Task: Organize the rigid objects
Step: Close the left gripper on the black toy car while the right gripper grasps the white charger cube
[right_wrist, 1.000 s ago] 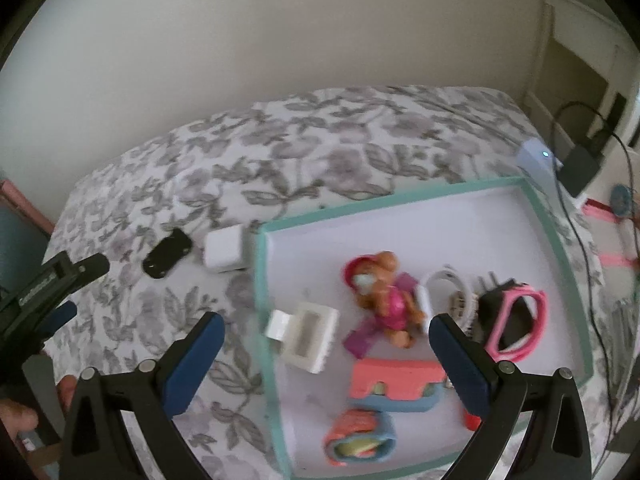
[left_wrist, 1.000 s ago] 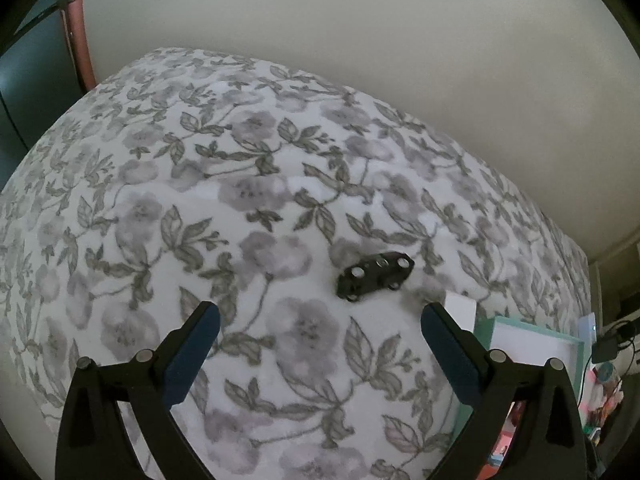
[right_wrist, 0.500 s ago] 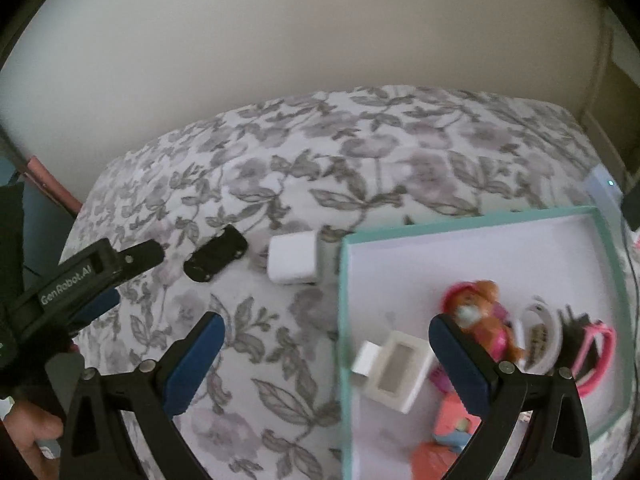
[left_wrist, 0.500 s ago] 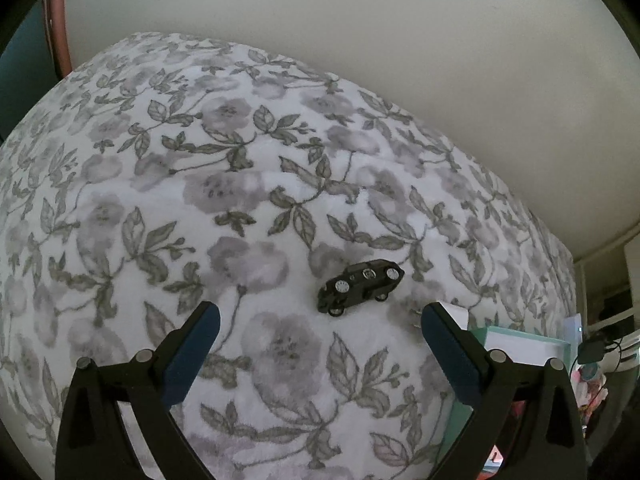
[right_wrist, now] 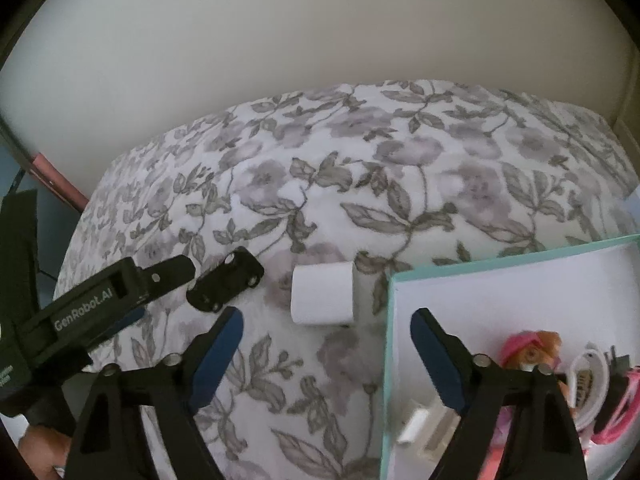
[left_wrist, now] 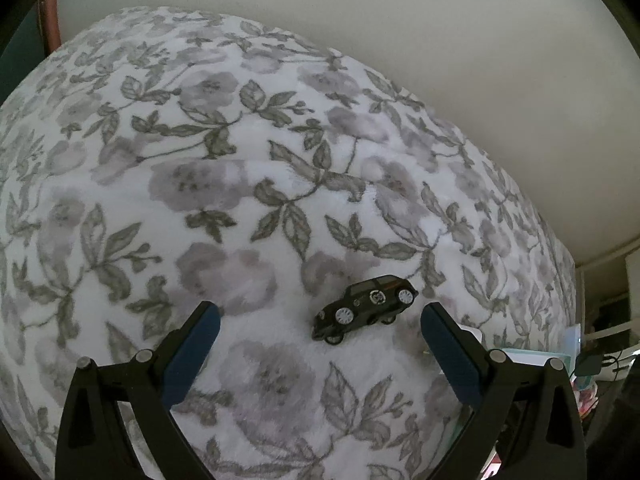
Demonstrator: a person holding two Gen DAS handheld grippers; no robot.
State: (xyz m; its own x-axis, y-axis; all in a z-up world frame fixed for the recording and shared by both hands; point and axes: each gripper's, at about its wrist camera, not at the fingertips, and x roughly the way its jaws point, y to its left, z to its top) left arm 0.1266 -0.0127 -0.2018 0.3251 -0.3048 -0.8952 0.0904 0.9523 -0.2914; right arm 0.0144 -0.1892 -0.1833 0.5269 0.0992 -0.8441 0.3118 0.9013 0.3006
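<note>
A small black toy car [left_wrist: 365,307] lies on the floral bedspread, between and just ahead of the fingertips of my open left gripper [left_wrist: 318,320]. In the right wrist view the car [right_wrist: 225,284] sits left of a white charger block [right_wrist: 323,299]. My right gripper [right_wrist: 326,330] is open and empty, just short of the white block. The left gripper [right_wrist: 160,280] shows there with one finger beside the car. A teal-rimmed white tray [right_wrist: 390,320] at the right holds several toys.
The tray holds a pink puppy figure [right_wrist: 528,350], a white adapter [right_wrist: 428,424], a white band and a pink ring [right_wrist: 624,404]. A pale wall runs behind the bed. The floral bedspread [left_wrist: 200,184] spreads left and far. Cables lie at the far right [left_wrist: 596,364].
My left gripper has closed in on the black car, which now lies between its fingertips. My right gripper has swung left from over the tray toward the white block.
</note>
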